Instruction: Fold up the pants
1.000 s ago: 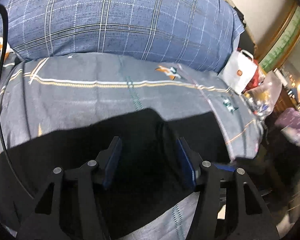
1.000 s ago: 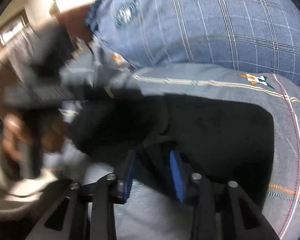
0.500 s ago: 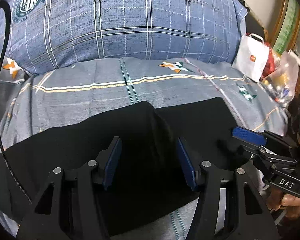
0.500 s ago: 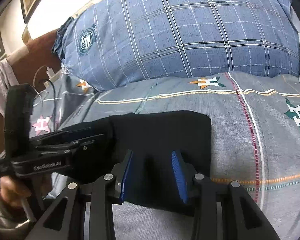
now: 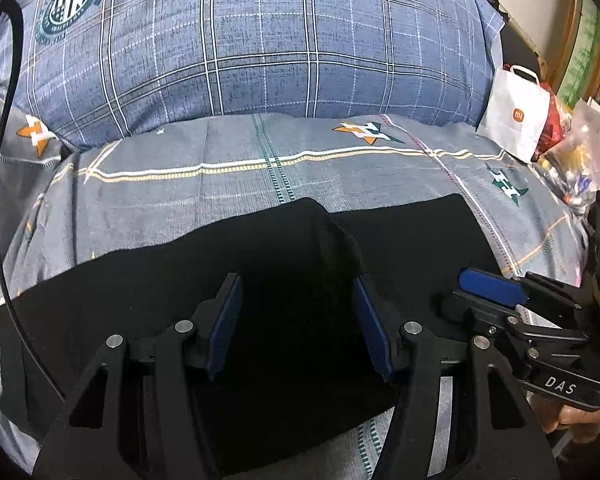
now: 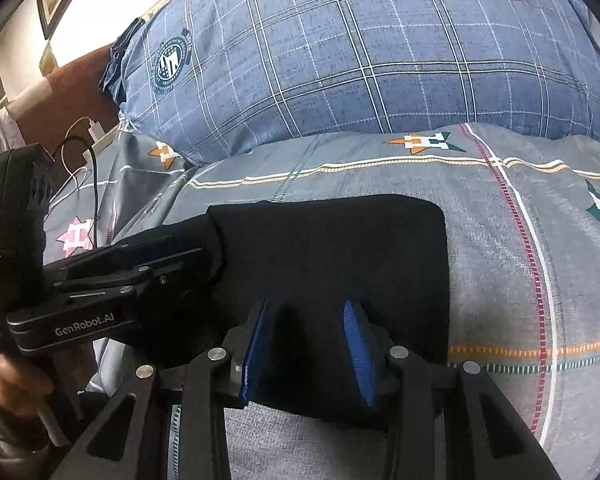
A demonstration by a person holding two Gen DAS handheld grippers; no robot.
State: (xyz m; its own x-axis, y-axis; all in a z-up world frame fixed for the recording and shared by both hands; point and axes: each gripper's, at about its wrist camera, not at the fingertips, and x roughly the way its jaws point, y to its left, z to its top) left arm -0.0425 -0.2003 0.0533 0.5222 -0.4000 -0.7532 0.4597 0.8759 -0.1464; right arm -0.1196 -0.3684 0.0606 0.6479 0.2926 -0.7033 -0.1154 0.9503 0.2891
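A grey patterned bed (image 5: pixel 172 200) is carrying the black pants (image 6: pixel 332 248), lying partly folded at six o'clock below the plaid pillow (image 5: pixel 260 40). The left hand-held gripper (image 5: pixel 298 322) and right hand-held gripper (image 6: pixel 306 354) are hovering over the cloth with jaws apart, gripping nothing. The next fold probably calls for pinching an edge.

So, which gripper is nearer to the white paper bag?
Right. The right gripper sits on the black pants on the white paper bag's side; the left gripper is farther from it.
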